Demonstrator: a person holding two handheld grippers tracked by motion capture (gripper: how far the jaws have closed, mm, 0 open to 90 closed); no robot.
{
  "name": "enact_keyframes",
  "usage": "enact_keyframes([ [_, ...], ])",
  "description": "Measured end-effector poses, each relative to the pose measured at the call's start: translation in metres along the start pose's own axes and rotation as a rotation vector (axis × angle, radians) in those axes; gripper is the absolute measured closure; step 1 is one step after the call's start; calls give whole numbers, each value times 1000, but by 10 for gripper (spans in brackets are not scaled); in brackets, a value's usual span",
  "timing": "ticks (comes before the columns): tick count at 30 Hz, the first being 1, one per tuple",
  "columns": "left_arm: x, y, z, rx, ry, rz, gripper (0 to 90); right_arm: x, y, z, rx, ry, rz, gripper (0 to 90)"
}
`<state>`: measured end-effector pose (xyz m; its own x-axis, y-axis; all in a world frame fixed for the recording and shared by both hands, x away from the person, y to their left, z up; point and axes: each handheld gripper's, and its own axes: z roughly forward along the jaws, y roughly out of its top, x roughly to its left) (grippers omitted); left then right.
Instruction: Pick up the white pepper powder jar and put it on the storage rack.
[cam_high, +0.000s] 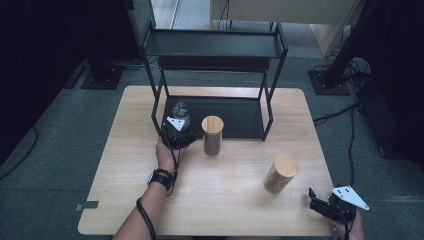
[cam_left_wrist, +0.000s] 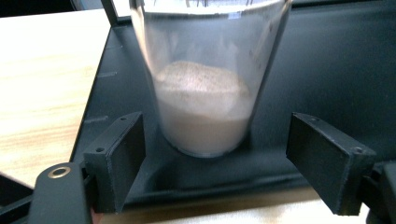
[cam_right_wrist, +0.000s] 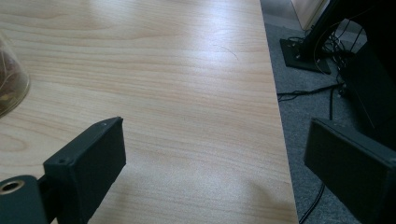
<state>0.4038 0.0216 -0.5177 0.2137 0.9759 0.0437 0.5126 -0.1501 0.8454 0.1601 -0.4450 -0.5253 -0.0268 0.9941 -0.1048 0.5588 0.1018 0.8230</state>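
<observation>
Fingers (cam_left_wrist: 116, 163) of the left gripper (cam_high: 178, 131) are standing wide apart on either side of a clear glass (cam_left_wrist: 205, 74), touching neither wall of it, so nothing is being held. That glass, partly filled with a pale powder (cam_left_wrist: 201, 100), is sitting on the bottom tray of the black rack (cam_high: 250, 122), at the tray's front left corner. Judging by the spread, the hand is either lining up for a grasp or letting the glass stand free on the tray. Just in front of the rack, a wooden cylinder (cam_high: 212, 135) is standing upright; a second wooden cylinder (cam_high: 281, 173) is leaning well away from the rack towards the near right.

Far from the rack, at the near right corner of the worktop (cam_high: 125, 165), the right gripper (cam_high: 320, 202) is idling with its fingers (cam_right_wrist: 88, 158) equally wide and empty. Light wood grain is covering the worktop, and grey carpet (cam_high: 60, 150) with trailing cables (cam_high: 340, 112) is surrounding it.
</observation>
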Motion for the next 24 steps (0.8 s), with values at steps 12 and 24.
enact_keyframes([
  [12,2,-7,-12,-43,-48,2,96,1,0,0,1,-6,-5,56],
  [24,5,-14,-23,-29,-96,14,0,1,0,0,1,-7,-11,56],
])
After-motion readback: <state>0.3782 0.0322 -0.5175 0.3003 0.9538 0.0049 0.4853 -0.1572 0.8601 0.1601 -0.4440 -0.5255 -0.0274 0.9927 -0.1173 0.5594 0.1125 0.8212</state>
